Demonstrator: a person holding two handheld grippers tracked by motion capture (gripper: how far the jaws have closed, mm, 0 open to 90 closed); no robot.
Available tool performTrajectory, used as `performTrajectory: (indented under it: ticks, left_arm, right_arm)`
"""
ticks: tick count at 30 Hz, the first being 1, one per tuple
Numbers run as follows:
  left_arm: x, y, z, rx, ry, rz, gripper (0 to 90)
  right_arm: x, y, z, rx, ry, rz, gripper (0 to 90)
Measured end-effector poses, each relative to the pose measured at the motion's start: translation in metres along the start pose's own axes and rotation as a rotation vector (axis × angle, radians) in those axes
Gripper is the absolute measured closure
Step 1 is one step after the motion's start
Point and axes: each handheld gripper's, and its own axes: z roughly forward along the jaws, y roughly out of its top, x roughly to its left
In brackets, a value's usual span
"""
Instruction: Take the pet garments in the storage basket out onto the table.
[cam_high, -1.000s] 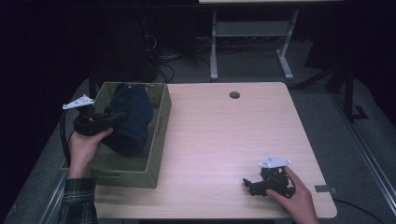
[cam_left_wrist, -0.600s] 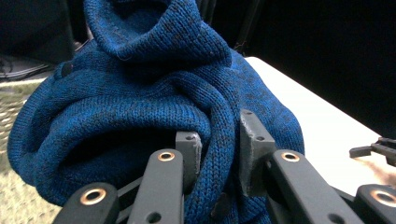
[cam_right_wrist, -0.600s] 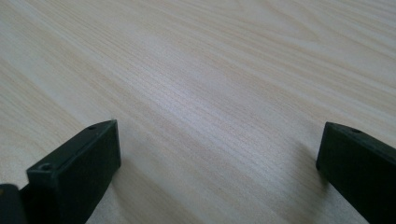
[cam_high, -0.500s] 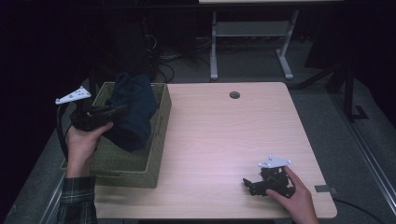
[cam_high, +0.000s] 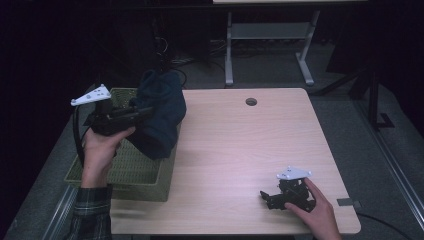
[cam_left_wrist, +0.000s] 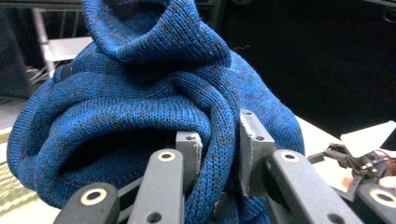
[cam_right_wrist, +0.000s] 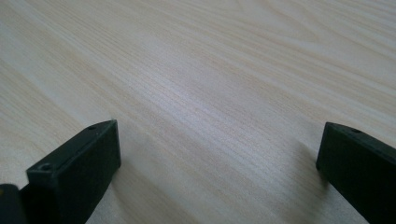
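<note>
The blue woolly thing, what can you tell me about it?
The blue knitted garment looks like soft, chunky wool, dark blue with darker flecks, bunched into thick folds. The left tongs pinch one rolled fold and hold it up above the green woven basket, at the table's left edge. Its lower part hangs toward the basket; whether it touches is unclear.

Dark blue knitted garment (cam_high: 159, 116): one
Green woven rectangular basket (cam_high: 122, 172): one
Light wooden table (cam_high: 250, 150): one
Black two-jaw grippers: two, left gripper (cam_high: 145, 112), right gripper (cam_high: 265, 196)
</note>
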Motion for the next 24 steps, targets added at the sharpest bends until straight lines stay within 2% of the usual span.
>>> performTrajectory:
  ticks: [9, 24]
  left_arm:
    - [-0.014, 0.007, 0.034, 0.021, -0.075, 0.019, 73.1]
    - [-0.044, 0.008, 0.085, 0.079, -0.160, 0.057, 73.1]
  right_arm:
    - [0.000, 0.001, 0.000, 0.000, 0.004, -0.002, 0.0]
    - [0.000, 0.001, 0.000, -0.002, 0.003, -0.006, 0.0]
